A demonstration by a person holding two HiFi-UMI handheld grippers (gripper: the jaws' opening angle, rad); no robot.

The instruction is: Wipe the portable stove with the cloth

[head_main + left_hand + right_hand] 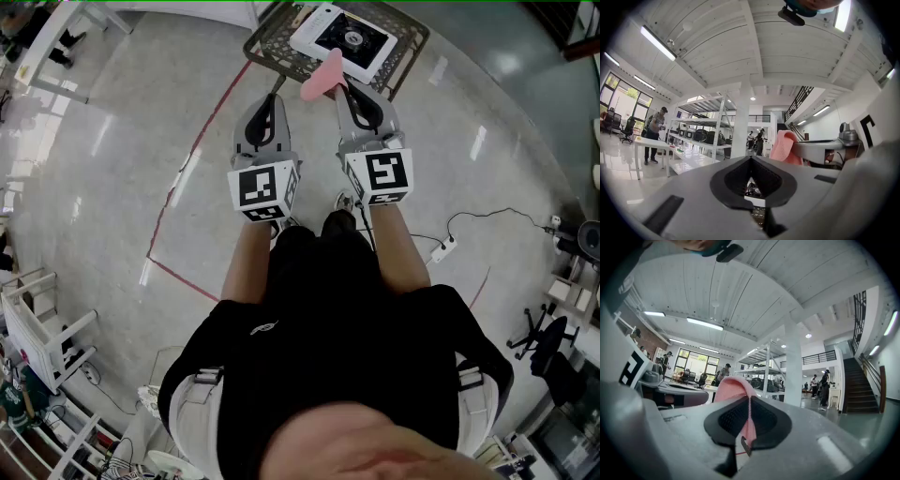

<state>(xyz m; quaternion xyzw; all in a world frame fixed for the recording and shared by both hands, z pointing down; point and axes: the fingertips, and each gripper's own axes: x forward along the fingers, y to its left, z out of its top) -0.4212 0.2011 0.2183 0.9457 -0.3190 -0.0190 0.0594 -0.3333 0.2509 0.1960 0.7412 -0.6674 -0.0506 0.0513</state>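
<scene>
The portable stove [340, 37], white with a round black burner, lies on a dark wire table [272, 56] at the top of the head view. My right gripper [343, 86] is held level just short of the table and is shut on a pink cloth [322, 81], which sticks out past its tips. In the right gripper view the cloth [733, 390] is pinched between the black pads of that gripper [749, 399]. My left gripper [273, 95] is level beside it, jaws together with nothing in them [751, 158]. The cloth [784, 145] shows at its right.
A red tape line [187, 178] runs across the shiny floor on the left. A power strip with its cable [442, 248] lies on the right. A white rack [37, 328] stands at the left and an office chair [553, 337] at the right. People, shelves [701, 136] and a white column [793, 366] stand farther off.
</scene>
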